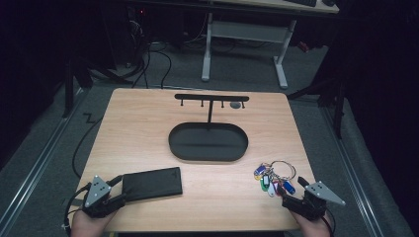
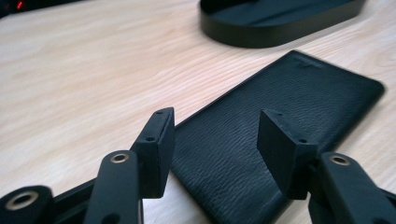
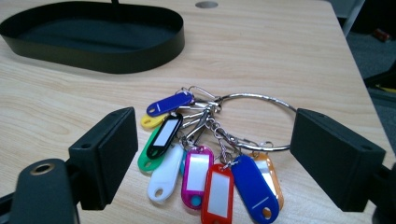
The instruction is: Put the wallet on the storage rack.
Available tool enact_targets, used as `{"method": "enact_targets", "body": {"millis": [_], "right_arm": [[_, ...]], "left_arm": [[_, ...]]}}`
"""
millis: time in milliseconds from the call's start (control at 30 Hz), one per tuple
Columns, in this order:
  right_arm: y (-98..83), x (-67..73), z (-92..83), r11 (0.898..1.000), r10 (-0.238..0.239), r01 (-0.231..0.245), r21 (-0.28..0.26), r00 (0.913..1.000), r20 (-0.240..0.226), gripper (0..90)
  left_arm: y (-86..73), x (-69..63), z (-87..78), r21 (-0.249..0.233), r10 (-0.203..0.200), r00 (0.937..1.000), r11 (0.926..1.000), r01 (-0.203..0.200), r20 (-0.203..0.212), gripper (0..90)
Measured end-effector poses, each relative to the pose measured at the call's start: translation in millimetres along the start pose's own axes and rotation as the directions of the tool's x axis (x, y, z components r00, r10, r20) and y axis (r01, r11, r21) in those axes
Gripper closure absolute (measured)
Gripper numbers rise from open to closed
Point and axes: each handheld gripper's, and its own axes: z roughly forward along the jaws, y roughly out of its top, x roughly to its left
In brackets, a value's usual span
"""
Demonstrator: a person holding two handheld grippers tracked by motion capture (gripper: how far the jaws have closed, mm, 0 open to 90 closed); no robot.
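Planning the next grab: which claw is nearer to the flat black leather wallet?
Left. The left claw sits open at the flat black leather wallet's near-left edge; the right claw is across the table by the coloured key tags.

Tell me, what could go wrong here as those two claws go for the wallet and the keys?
The wallet lies flat on the table, so the left gripper may slide over it rather than catch an edge. The key ring carries many loose tags; the right gripper, jaws open, might pinch one tag and leave the bunch swinging.
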Motion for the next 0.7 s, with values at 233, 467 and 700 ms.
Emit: {"method": "enact_targets", "body": {"millis": [233, 467, 700], "right_arm": [[-1.1, 1.8, 2.6, 1.000, -0.006, 0.007, 0.026, 0.9999, -0.011, 15.1], [-0.7, 0.4, 2.9, 0.999, -0.003, 0.004, 0.034, 0.9999, -0.011, 15.1], [-0.7, -0.5, 3.0, 0.999, 0.001, 0.000, 0.032, 0.9999, -0.011, 14.9]], "left_arm": [[-9.9, 9.8, -12.4, 0.059, -0.082, 0.9932, 0.9944, 0.087, -0.083, 62.6], [-21.7, 5.5, -10.9, 0.198, -0.010, 0.9921, 0.9797, 0.035, -0.125, 85.5], [-22.0, -7.6, -7.4, 0.225, 0.025, 0.9988, 0.9744, -0.015, -0.041, 89.0]]}}
